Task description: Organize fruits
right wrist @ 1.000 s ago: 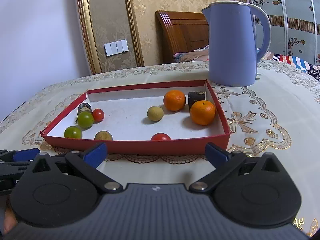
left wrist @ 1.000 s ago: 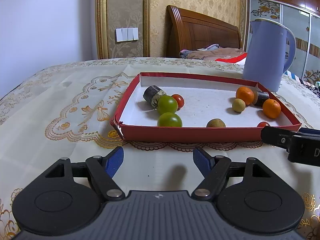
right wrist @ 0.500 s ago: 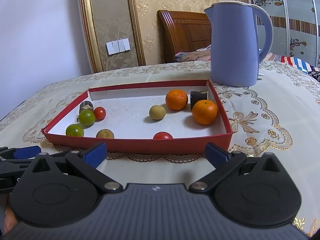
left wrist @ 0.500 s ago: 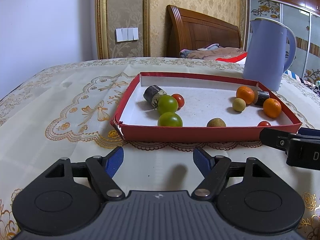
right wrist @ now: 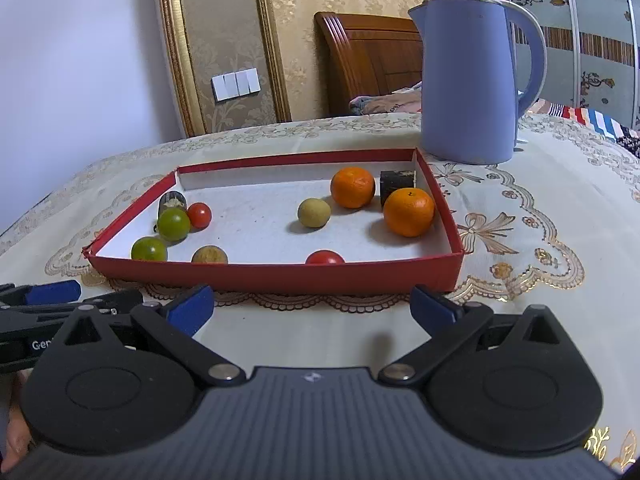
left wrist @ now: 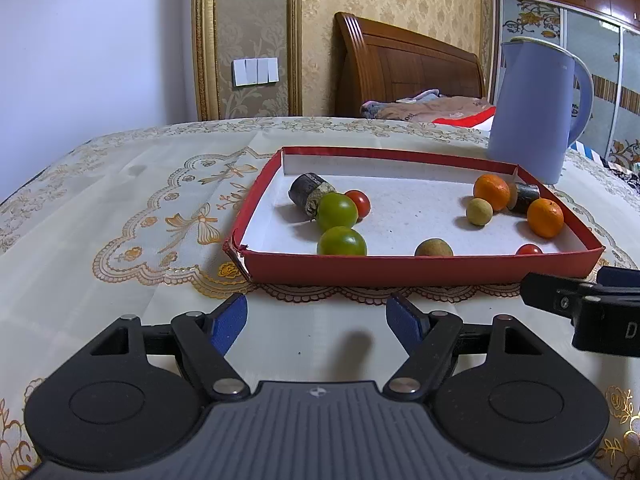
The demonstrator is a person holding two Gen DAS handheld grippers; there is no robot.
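The blue kettle [right wrist: 472,80] stands at the surface's far right. A red tray [left wrist: 420,270] keeps 2 oranges [right wrist: 408,212], 2 green tomatoes [left wrist: 341,242] from rolling. Left gripper [left wrist: 318,322] and right gripper [right wrist: 312,308] wait near its front edge, jaws wide, empty.

Table under cream tablecloth [left wrist: 120,208], gold lace pattern. Red shallow tray [left wrist: 416,268] directly on cloth, centre. Lavender electric kettle [right wrist: 468,80] on cloth at 1 o'clock from tray, just beside far-right corner.
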